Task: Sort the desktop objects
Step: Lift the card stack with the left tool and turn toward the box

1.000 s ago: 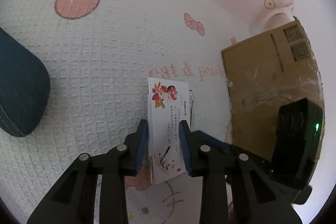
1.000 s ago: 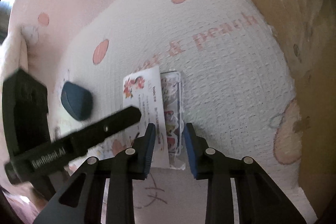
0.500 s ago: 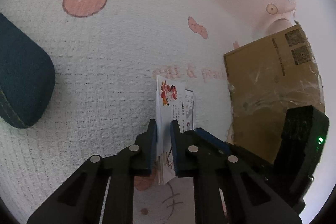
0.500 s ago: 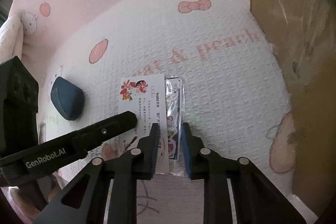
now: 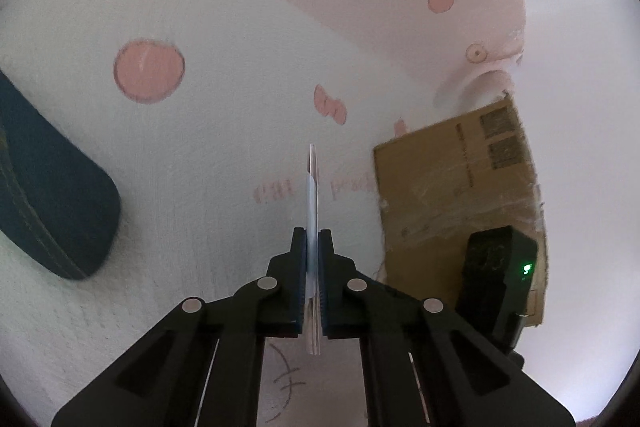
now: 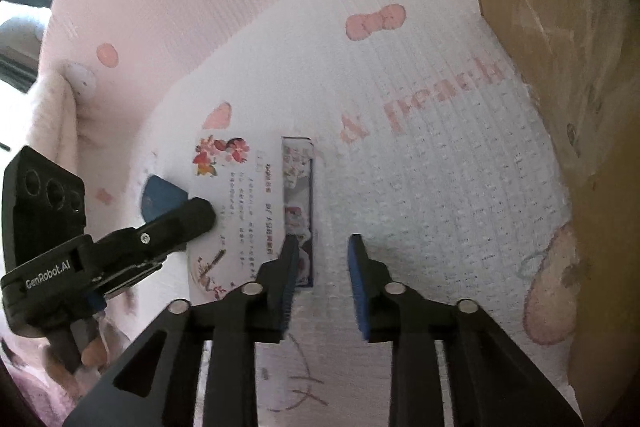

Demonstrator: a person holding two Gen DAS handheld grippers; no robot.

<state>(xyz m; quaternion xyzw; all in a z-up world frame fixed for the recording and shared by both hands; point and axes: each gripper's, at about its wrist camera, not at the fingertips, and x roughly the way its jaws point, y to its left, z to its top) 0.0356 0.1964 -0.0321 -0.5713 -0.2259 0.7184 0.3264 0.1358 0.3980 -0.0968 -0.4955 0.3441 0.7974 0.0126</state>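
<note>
My left gripper (image 5: 313, 241) is shut on a thin white card with flower prints (image 5: 312, 195), held edge-on above the pink and white cloth. In the right wrist view the same card (image 6: 236, 203) shows its printed face, with the left gripper's finger (image 6: 188, 219) on its left side. A clear-wrapped sticker packet (image 6: 298, 195) lies on the cloth just right of the card. My right gripper (image 6: 322, 247) is open and empty, its left finger over the packet's near end.
A dark blue case (image 5: 52, 203) lies on the cloth at the left; it also shows in the right wrist view (image 6: 162, 195). A cardboard box (image 5: 456, 195) stands at the right and fills the right edge of the right wrist view (image 6: 568, 47).
My left gripper closed on the card and lifted it, turning it edge-on. My right gripper opened wider near the packet.
</note>
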